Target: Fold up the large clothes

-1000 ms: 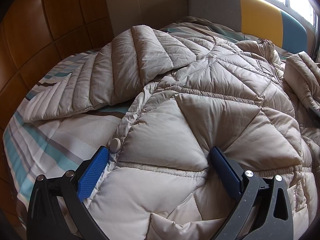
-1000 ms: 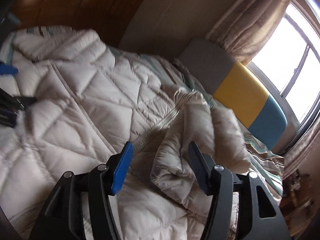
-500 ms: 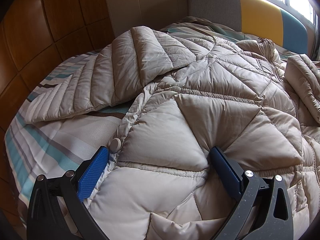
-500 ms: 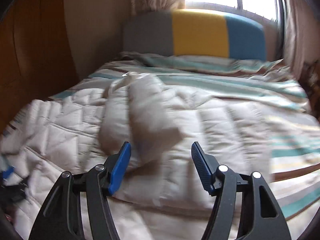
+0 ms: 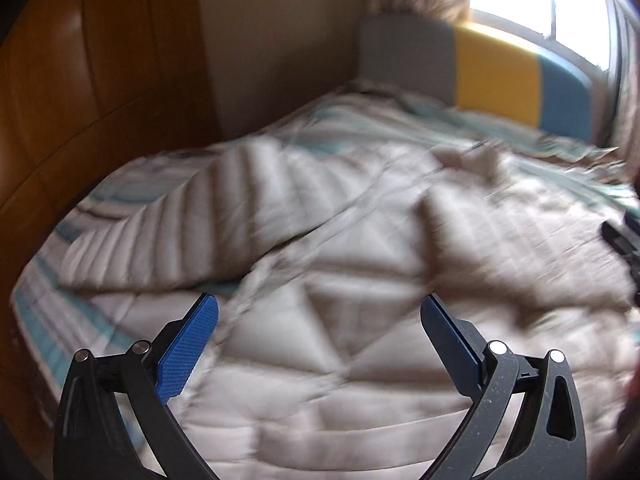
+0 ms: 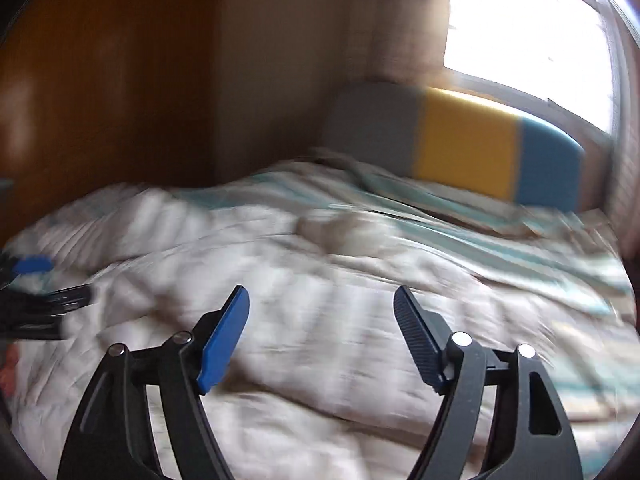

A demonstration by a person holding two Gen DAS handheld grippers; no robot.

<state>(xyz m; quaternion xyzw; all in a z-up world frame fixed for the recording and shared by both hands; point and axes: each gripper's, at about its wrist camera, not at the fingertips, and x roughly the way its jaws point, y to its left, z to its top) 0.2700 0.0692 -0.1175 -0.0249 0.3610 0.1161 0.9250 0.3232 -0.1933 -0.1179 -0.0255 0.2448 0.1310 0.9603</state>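
Both tongs hang empty over the quilted jacket (image 5: 340, 320) spread on the bed (image 6: 520, 248): left tongs (image 5: 319, 316) spread, right tongs (image 6: 321, 306) opening. Next fold needs a firm hem grip.

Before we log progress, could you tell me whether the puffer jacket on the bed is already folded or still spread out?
Mostly spread: the jacket covers the bed, one sleeve angled outward. Blur hides finer folds.

My left camera looks down along my fingers, close over the quilted jacket (image 5: 360, 320), facing the headboard (image 5: 480, 68). My right camera looks lower, flatter, the same way. Both share jacket, headboard and window (image 6: 528, 20).
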